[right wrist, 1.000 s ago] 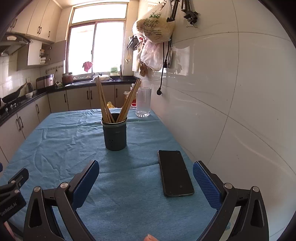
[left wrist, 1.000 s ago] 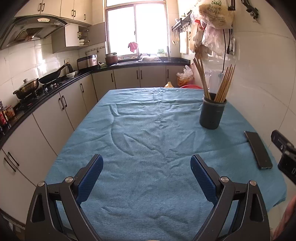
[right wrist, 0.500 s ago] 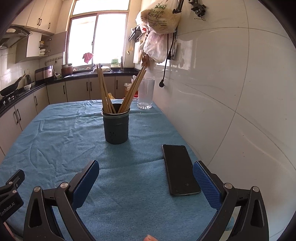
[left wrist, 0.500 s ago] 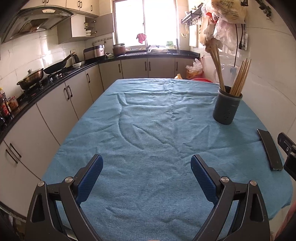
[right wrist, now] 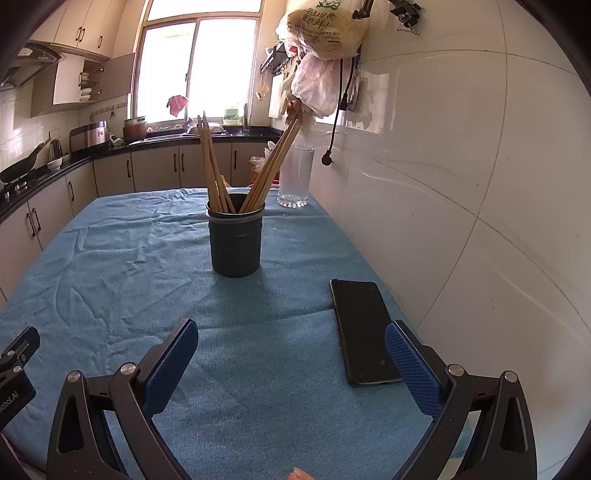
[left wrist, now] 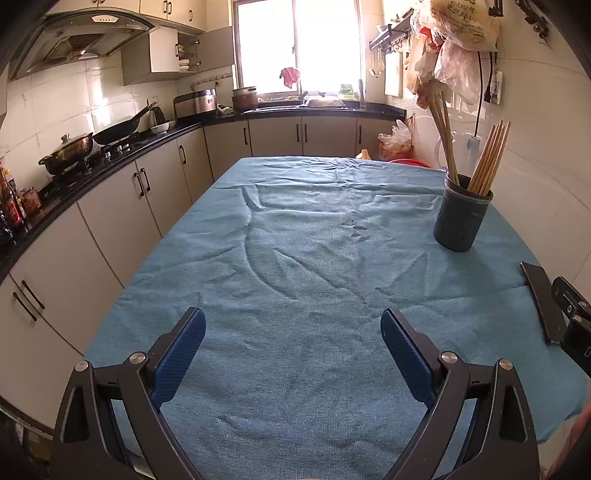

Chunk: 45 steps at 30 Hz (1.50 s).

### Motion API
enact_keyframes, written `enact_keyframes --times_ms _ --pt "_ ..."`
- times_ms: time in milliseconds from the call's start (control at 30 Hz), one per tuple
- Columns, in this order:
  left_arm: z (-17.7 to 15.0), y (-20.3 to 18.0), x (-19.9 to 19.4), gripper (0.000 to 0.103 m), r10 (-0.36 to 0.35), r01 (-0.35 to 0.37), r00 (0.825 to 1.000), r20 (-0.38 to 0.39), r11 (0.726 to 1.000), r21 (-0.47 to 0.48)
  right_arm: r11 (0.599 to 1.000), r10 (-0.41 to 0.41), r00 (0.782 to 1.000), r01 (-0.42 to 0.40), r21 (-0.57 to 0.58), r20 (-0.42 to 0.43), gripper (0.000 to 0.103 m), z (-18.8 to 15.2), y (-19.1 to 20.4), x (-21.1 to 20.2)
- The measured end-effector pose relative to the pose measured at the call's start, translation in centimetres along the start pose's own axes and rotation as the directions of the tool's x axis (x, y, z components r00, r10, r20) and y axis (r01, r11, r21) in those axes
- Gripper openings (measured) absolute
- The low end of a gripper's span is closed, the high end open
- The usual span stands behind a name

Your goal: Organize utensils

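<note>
Both tongs stood spread wide and empty above the near end of the table (left wrist: 295,258), which was covered by a wrinkled blue cloth (right wrist: 129,266).

Left tongs (left wrist: 291,350): blue pads well apart, nothing between them, only bare cloth ahead. Part of the right rig showed at the right edge of the left view.

Right tongs (right wrist: 291,354): pads equally spread, nothing gripped. The right pad (right wrist: 410,362) sat just beside the near corner of a phone (right wrist: 360,328); whether it touched the phone could not be told. A fingertip (right wrist: 299,474) showed at the bottom edge of the right view.

Chopsticks (right wrist: 218,173) stood in a dark round holder (right wrist: 236,243), upright on the cloth toward the wall side of the table. They leaned in two bunches, one to the left rim, one fanned out to the right. In the left view the same holder (left wrist: 461,218) sat far right, well apart from the left tongs, with the chopsticks (left wrist: 487,158) rising out of it.

The phone lay flat, screen dark, between the holder and the right tongs, close to the tiled wall (right wrist: 461,184). In the left view only its edge (left wrist: 543,299) showed.

A clear glass (right wrist: 295,177) stood beyond the holder at the far edge of the table, near the wall. Plastic bags (right wrist: 321,33) hung from the wall above it.

Kitchen cabinets (left wrist: 122,206) ran along the left side, with a wok (left wrist: 118,131) and a lidded pot (left wrist: 68,147) on the stove. A bright window (left wrist: 295,44) lay at the far end.
</note>
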State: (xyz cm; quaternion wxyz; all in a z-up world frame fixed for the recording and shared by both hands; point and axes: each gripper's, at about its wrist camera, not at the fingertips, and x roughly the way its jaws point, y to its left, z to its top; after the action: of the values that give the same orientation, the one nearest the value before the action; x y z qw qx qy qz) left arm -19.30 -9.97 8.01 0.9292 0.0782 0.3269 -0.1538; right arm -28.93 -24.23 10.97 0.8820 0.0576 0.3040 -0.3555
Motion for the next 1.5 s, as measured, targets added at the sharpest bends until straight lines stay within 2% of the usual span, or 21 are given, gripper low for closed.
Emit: enact_keyframes --times_ms 1000,1500 --pt "0.0 -0.2 -0.7 0.095 -0.021 0.021 1.000 0.006 1.000 0.009 1.000 -0.003 1.000 0.003 0.002 -0.016 0.103 -0.2 -0.3 0.2" --pt "0.0 -0.8 -2.9 0.095 -0.015 0.014 0.999 0.050 1.000 0.009 1.000 0.002 1.000 -0.002 0.010 0.008 0.103 -0.6 -0.7 -1.4"
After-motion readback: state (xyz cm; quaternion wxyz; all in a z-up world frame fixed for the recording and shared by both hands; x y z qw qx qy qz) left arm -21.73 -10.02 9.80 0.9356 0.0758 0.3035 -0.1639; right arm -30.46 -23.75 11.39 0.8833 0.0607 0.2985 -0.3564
